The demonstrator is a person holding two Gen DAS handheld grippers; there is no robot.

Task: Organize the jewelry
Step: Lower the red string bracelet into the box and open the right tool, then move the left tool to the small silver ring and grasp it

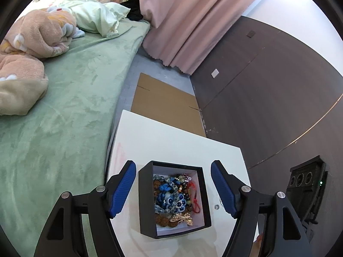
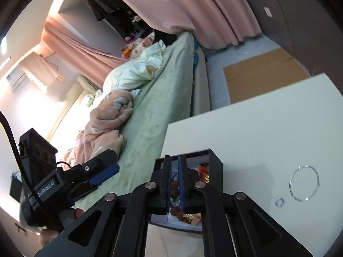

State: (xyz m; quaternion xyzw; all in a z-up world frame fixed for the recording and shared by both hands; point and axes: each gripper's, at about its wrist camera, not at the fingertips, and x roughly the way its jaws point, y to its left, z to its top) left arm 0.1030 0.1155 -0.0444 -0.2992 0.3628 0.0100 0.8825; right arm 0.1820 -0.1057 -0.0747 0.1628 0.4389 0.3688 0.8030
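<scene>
Black box [image 1: 174,230] mid-table [image 1: 171,141], clear margins

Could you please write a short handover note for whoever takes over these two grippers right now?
Left gripper: open, jaws either side of the black box without touching it.
Right gripper: jaws a narrow gap apart above the box, nothing visibly held.
Box sits on the white table, full of mixed jewelry.
Left outside, on the table: a clear bangle and a small ring. Both likely go in next.

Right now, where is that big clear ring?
In the right wrist view the clear ring lies flat on the white table, right of the black jewelry box, with a small silver ring beside it.
</scene>
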